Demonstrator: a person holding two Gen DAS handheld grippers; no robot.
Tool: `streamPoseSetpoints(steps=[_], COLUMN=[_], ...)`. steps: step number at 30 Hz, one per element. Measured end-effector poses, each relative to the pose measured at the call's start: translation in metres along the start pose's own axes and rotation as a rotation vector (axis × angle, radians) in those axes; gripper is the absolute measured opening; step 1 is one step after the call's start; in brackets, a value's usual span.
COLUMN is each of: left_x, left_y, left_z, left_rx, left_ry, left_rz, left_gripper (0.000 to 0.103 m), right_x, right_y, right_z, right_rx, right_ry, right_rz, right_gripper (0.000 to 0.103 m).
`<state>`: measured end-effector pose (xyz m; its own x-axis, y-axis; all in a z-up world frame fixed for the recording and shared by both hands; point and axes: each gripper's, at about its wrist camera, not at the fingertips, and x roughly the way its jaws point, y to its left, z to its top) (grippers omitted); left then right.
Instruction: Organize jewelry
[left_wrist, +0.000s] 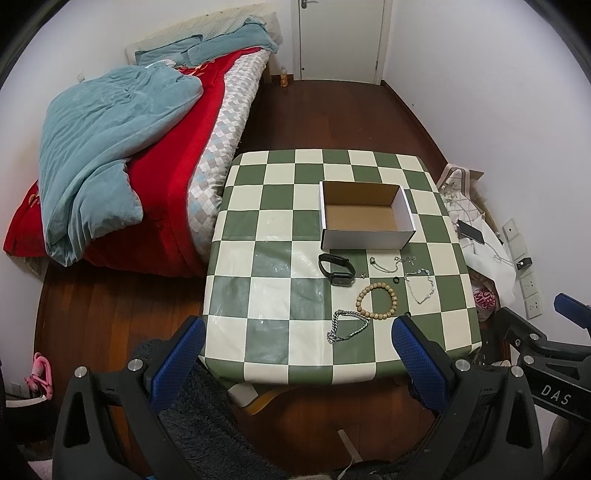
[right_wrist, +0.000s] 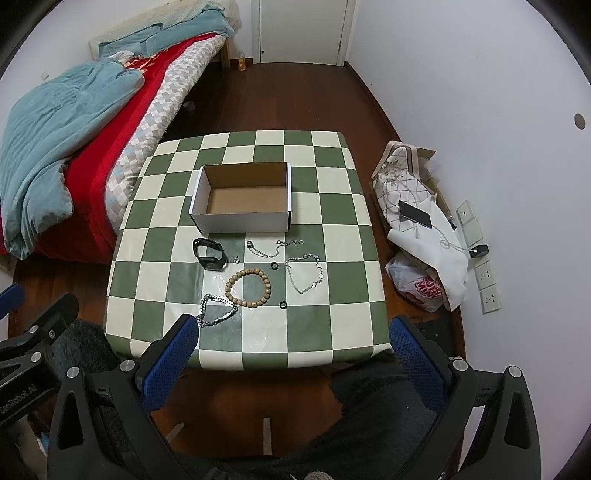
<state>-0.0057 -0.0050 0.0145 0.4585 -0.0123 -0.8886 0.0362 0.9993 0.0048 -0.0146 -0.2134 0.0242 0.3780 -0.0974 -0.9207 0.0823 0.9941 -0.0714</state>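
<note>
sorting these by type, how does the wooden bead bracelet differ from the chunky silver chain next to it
The bead bracelet is tan, made of round beads, and lies as an open, near-round ring. The silver chain is shiny metal links, bunched into an uneven, folded loop. The chain lies nearer the table's front edge; the bracelet sits just behind it. Both rest flat on the checkered table, outside the box, untouched by either gripper.

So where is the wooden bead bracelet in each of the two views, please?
Left wrist view: the wooden bead bracelet lies right of centre on the checkered table, nearer the camera than the smartwatch.
Right wrist view: the bracelet lies left of centre, just beyond the silver chain.
Shared landmark: the open cardboard box, farther from the camera than the bracelet in both views.
</note>
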Motion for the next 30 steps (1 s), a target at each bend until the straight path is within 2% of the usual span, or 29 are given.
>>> streamPoseSetpoints(steps=[30], left_x=[-0.011], left_y=[-0.006], left_z=[0.000], left_rx=[0.010], left_ry=[-0.016], left_rz=[-0.004], left_gripper=[0.103], right_x=[-0.005], right_y=[-0.003], right_z=[-0.004], right_rx=[0.001], right_ry=[-0.006], right_rz=[-0.002], right_gripper=[0.103])
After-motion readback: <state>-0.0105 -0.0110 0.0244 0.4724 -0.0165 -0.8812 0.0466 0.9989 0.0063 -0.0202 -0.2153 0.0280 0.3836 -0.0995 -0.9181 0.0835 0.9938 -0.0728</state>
